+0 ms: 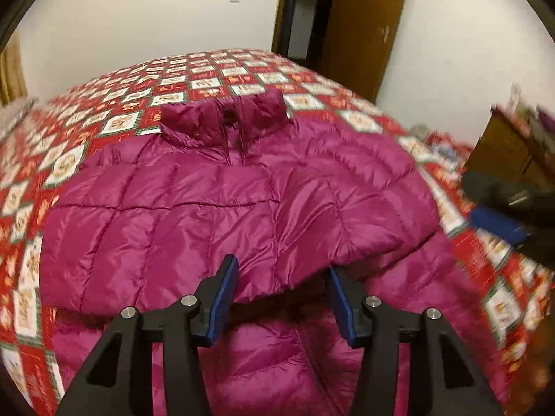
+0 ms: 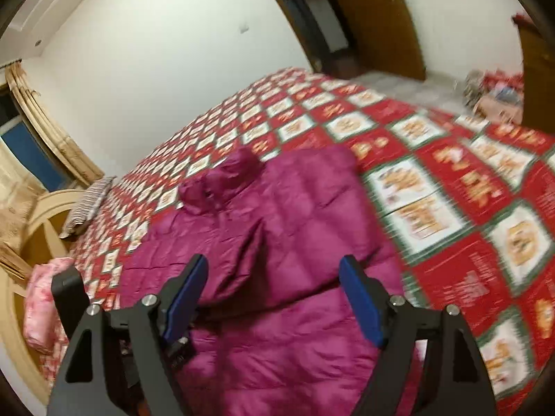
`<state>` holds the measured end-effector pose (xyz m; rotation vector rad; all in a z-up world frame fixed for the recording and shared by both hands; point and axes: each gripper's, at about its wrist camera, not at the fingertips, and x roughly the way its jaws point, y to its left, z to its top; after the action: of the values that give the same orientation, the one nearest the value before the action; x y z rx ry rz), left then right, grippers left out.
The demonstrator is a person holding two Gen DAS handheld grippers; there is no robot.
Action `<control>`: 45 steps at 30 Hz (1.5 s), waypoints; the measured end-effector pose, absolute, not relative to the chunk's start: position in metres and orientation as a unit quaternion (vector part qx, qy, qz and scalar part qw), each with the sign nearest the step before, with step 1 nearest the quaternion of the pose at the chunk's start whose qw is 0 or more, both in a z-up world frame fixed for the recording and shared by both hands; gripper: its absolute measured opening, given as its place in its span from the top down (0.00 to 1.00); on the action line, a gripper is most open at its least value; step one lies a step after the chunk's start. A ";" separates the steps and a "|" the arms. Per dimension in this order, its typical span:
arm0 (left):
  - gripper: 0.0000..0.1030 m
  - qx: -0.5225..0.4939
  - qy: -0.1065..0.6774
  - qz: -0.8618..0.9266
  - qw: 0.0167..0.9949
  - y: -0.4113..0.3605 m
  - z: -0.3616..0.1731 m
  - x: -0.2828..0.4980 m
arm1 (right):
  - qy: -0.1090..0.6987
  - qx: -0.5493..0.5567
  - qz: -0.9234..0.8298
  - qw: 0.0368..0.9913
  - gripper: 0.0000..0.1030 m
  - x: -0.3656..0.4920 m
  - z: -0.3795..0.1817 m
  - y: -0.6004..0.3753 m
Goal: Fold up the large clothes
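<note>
A magenta quilted puffer jacket (image 1: 242, 201) (image 2: 295, 208) lies flat on a bed with a red and white checked cover (image 1: 104, 104) (image 2: 451, 190). Its collar (image 1: 225, 118) points away from me. A sleeve is folded across the chest, and its lower edge makes a ridge just in front of my left gripper (image 1: 281, 266). That gripper hovers low over the ridge, open, with its blue pads (image 1: 225, 287) apart and not pressing the fabric. My right gripper (image 2: 274, 260) stands open above the jacket's right side with nothing pinched; it also shows at the right edge of the left wrist view (image 1: 499, 215).
A wooden door (image 1: 364, 34) stands ajar beyond the bed. A wooden cabinet (image 1: 513, 145) with clutter on it sits at the right. At the bed's left end lie a striped pillow (image 2: 90, 204) and a pink bundle (image 2: 45, 305), beside a curved headboard and curtains (image 2: 45, 128).
</note>
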<state>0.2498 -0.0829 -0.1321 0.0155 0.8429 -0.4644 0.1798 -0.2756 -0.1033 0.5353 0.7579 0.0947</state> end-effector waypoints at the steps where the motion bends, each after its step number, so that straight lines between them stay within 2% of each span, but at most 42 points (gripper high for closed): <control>1: 0.50 -0.006 0.400 -0.223 0.889 -0.075 -0.127 0.247 | 0.372 0.263 0.046 0.889 0.22 0.184 -0.107 -0.273; 5: 0.45 -0.012 0.379 -0.200 0.904 -0.042 -0.114 0.231 | 0.399 0.287 0.066 0.868 0.22 0.209 -0.124 -0.261; 10: 0.44 -0.006 0.382 -0.177 0.907 -0.006 -0.106 0.239 | 0.465 0.245 0.103 0.845 0.23 0.237 -0.152 -0.221; 13: 0.44 0.006 0.374 -0.152 0.915 0.004 -0.098 0.256 | 0.491 0.179 0.078 0.849 0.60 0.241 -0.162 -0.208; 16: 0.44 0.016 0.361 -0.132 0.923 0.007 -0.089 0.276 | 0.472 0.155 0.061 0.866 0.69 0.234 -0.151 -0.215; 19: 0.44 0.012 0.362 -0.099 0.927 0.007 -0.090 0.302 | 0.454 0.113 0.035 0.883 0.68 0.228 -0.140 -0.221; 21: 0.44 0.009 0.370 -0.065 0.927 0.005 -0.100 0.319 | 0.465 0.085 0.023 0.881 0.61 0.232 -0.145 -0.222; 23: 0.44 0.012 0.398 -0.029 0.917 0.009 -0.119 0.331 | 0.473 0.056 0.004 0.879 0.37 0.233 -0.152 -0.223; 26: 0.44 -0.025 0.427 -0.028 0.903 0.027 -0.140 0.330 | 0.437 0.054 -0.046 0.897 0.36 0.224 -0.136 -0.234; 30: 0.44 -0.042 0.424 -0.018 0.905 0.037 -0.149 0.327 | 0.370 0.035 -0.038 0.927 0.41 0.213 -0.109 -0.222; 33: 0.44 -0.039 0.427 -0.007 0.903 0.036 -0.159 0.331 | 0.378 0.015 0.002 0.926 0.45 0.225 -0.116 -0.197; 35: 0.44 -0.031 0.431 0.001 0.902 0.033 -0.171 0.333 | 0.404 0.009 0.016 0.914 0.60 0.237 -0.133 -0.187; 36: 0.44 -0.031 0.431 -0.001 0.902 0.030 -0.175 0.332 | 0.420 0.004 0.018 0.907 0.62 0.241 -0.144 -0.185; 39: 0.37 -0.016 0.411 -0.002 0.912 0.025 -0.185 0.325 | 0.442 -0.008 0.019 0.897 0.63 0.249 -0.175 -0.187; 43: 0.23 -0.042 0.425 0.002 0.904 0.034 -0.191 0.328 | 0.444 0.016 0.023 0.895 0.63 0.250 -0.175 -0.200; 45: 0.23 -0.080 0.419 0.002 0.904 0.045 -0.191 0.323 | 0.453 0.015 0.022 0.891 0.62 0.250 -0.165 -0.201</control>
<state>0.3234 0.0451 -0.1912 -0.1661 0.8664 0.0032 0.2501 -0.2009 -0.1651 0.0314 0.9397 0.0451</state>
